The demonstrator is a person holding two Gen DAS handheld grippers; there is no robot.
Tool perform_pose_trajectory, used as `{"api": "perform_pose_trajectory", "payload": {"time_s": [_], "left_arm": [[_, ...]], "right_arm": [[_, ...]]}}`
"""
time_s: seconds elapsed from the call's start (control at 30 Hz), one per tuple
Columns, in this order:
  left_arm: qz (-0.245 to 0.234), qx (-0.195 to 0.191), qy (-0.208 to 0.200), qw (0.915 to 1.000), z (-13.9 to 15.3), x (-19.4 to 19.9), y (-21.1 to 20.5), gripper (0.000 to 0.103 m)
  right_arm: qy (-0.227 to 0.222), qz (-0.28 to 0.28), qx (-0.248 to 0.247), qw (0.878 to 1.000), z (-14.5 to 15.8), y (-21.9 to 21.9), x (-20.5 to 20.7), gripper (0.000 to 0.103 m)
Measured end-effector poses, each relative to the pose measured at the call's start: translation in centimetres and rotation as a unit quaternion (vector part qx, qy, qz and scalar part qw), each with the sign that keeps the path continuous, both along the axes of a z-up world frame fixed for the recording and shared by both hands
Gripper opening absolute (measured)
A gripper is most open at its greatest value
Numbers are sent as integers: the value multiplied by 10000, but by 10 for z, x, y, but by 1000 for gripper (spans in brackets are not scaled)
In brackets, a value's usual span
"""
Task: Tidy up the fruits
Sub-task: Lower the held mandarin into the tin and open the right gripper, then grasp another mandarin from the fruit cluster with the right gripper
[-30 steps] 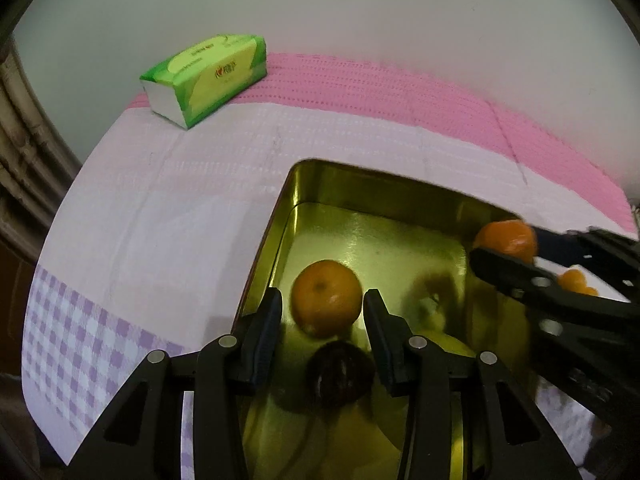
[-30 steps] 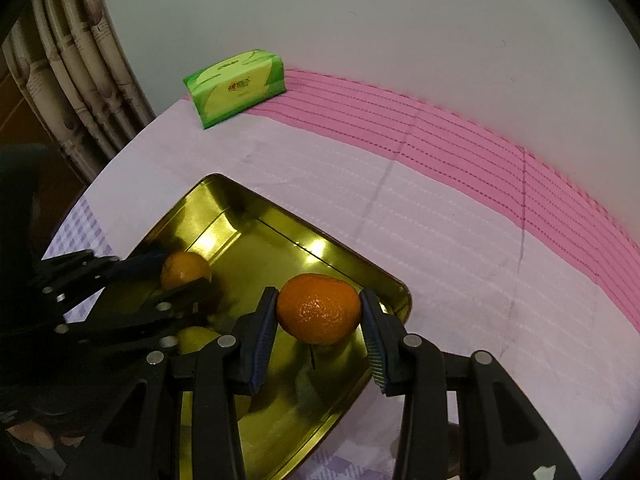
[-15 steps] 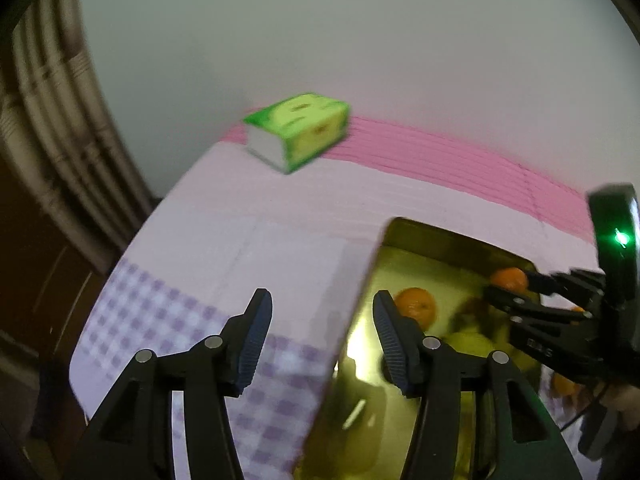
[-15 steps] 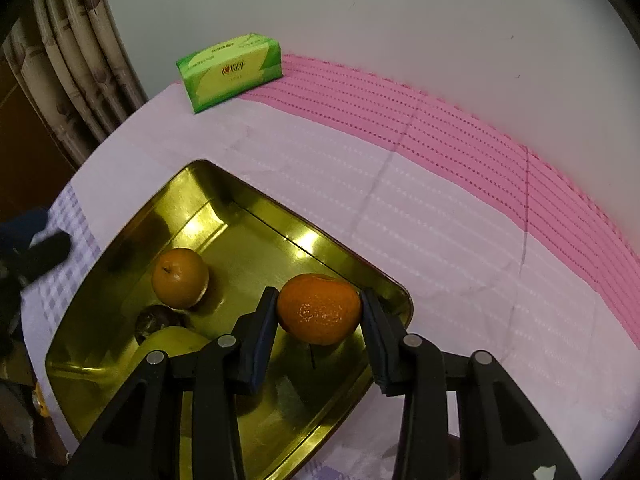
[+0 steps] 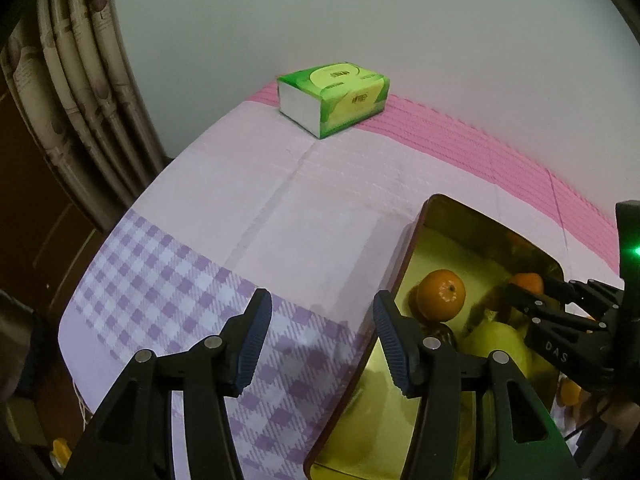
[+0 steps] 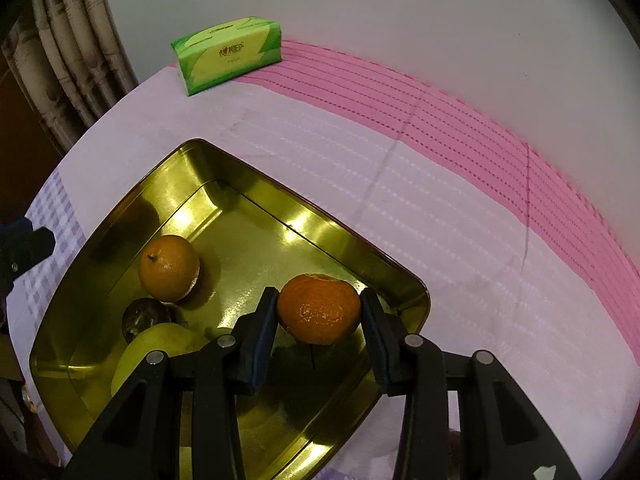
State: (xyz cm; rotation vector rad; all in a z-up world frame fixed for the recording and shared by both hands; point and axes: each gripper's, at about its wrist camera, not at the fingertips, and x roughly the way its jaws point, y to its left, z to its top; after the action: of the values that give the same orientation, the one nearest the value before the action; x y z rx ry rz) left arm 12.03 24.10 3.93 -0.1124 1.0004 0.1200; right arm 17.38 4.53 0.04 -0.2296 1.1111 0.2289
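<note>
Right wrist view showed the right gripper (image 6: 319,312) clamped on a mandarin (image 6: 319,309), its two pads pressing the fruit's sides, held above the near right part of the gold tray (image 6: 224,156). Under and left of it in the tray lay another orange (image 6: 169,268), a dark round fruit (image 6: 146,319) touching it, and a yellow-green pear (image 6: 150,350) partly hidden behind the left finger. The left gripper (image 5: 319,334) stood with its jaws wide apart and nothing between them, hovering over the checked cloth (image 5: 168,296) just beside the tray's left wall. A green tissue pack (image 6: 228,54) sat well apart near the wall.

The risks, as I judged them: the mandarin was gripped near its widest girth on smooth, soft skin, so a loosened or off-centre release could have let it roll on the slick metal floor into the other fruit, or toward the low right rim and out. Squeezing harder could have bruised it. The shiny tray might also have slid on the cloth if a finger knocked its wall.
</note>
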Motion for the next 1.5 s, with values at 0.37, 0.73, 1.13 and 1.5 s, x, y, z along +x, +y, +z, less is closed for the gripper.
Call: {"api": "perform_pose_trajectory", "payload": {"time_s": [0.37,0.73,1.13,1.5], "left_arm": [[-758,141,-183,9969,11,-11,-47,55],[-1805,187,-221,9831,20,-29,-134,55],[-2543,193,212,9667,-5,-54,-213,55],[-2619,244,354,9641,-14,-55,-226,55]], "right_arm": [[-323,-158,519,9980,44,-33,-33,55],[-419,-1151,224,9922,66,-169,-90,55],[-71,-1352,248,9905,34,-206,-120,55],[8,-1413,397,9892,12,-204,-90,53]]}}
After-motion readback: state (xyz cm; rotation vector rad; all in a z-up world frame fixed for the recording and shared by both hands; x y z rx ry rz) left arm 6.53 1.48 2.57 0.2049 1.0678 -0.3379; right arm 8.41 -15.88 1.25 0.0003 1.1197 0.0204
